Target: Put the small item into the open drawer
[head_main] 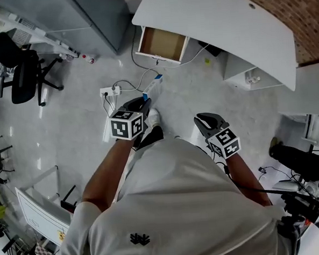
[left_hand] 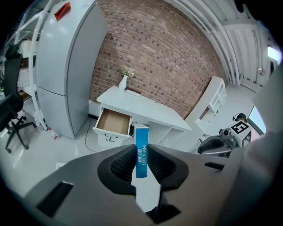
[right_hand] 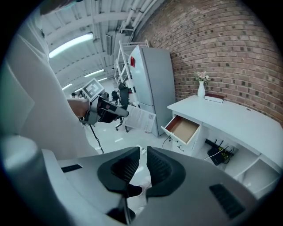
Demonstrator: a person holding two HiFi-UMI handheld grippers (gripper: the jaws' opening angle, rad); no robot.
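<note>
Your left gripper (left_hand: 141,149) has its jaws clamped on the small box (left_hand: 141,136). The pads press on its two wide white sides. Its thin blue side faces up in the left gripper view. The far end of the box sticks out past the jaw tips. Your right gripper (right_hand: 143,152) holds nothing. Its jaws are just a little apart, and only floor shows through the thin gap.

So the box is up in the air in your left gripper, not in the drawer yet. I think you are on the carry step. The box is picked up and must now go to the open drawer (left_hand: 114,122). That drawer sticks out of the front of the white desk (left_hand: 146,108), at the end near the big grey fridge (left_hand: 66,70). It is well apart from you. A white plug strip (head_main: 110,91) and its cables lie on the floor in between.

The box's long side runs the same way as the jaws, straight out ahead. Its far end points at the desk, just beside the drawer. That looks handy to me. Next you need to step closer and mind the cables. Then bring the box over the brown drawer bottom, lower it inside the walls, and let the jaws open.
</note>
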